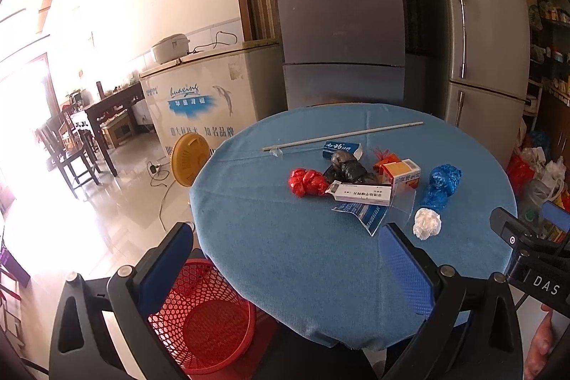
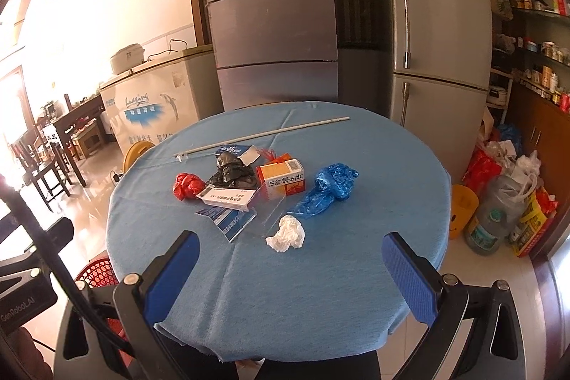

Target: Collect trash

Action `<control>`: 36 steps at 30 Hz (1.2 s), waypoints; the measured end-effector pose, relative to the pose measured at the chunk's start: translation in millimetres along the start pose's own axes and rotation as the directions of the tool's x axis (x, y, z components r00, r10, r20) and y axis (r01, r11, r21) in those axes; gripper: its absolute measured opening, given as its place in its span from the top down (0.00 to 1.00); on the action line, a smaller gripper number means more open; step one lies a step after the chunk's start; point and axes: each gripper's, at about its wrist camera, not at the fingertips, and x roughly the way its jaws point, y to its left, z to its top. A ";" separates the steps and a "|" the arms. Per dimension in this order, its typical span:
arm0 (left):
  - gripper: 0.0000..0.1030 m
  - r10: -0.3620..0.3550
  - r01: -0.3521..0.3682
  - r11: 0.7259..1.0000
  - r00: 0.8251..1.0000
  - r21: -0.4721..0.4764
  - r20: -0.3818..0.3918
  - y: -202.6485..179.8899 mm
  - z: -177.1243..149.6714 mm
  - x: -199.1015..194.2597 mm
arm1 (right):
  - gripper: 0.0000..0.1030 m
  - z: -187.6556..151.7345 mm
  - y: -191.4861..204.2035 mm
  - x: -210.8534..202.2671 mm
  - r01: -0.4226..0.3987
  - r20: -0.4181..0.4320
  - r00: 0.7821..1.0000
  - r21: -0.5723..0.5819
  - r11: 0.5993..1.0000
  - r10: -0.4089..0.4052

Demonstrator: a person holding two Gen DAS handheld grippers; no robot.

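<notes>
Left tool [image 1: 285,259] and right tool [image 2: 290,269] both wide apart, holding nothing, red basket [image 1: 213,319] on floor by worktop [image 2: 320,291] edge looks empty, trash pile [image 2: 256,191] mid-worktop, bare cloth near tools.

Right gripper [image 2: 290,269] wide apart, empty, over near edge of round blue table [image 2: 320,291]. Trash clustered mid-table: white wad [image 2: 286,233] nearest, blue bag [image 2: 329,187], orange box [image 2: 281,178], red bag [image 2: 187,186], black bag [image 2: 231,171]. Rod [image 2: 262,133] toward far edge. Red basket [image 2: 98,271], possibly on floor, beside left edge.
</notes>
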 end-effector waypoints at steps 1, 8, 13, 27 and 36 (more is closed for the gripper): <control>0.00 -0.002 0.002 1.000 1.000 -0.001 -0.002 0.4 -0.2 0.6 | 0.00 0.1 0.3 0.6 -0.002 -0.002 1.000 -0.001 1.000 0.002; 0.00 -0.004 0.004 1.000 1.000 -0.003 -0.007 0.9 -1.2 1.6 | 0.00 -2.5 2.4 3.7 -0.009 -0.015 1.000 -0.002 1.000 0.009; 0.00 -0.008 0.008 1.000 1.000 -0.005 -0.012 1.7 -1.7 2.6 | 0.00 -3.3 3.1 6.1 -0.012 -0.022 1.000 -0.002 1.000 0.012; 0.00 -0.014 0.014 1.000 1.000 -0.019 -0.024 8.2 -5.9 5.6 | 0.00 -6.5 8.6 11.2 -0.014 -0.034 0.999 -0.010 1.000 0.014; 0.00 -0.016 0.015 1.000 0.999 -0.023 -0.030 9.1 -6.7 6.8 | 0.00 -7.7 11.3 12.5 -0.015 -0.037 0.999 -0.013 1.000 0.015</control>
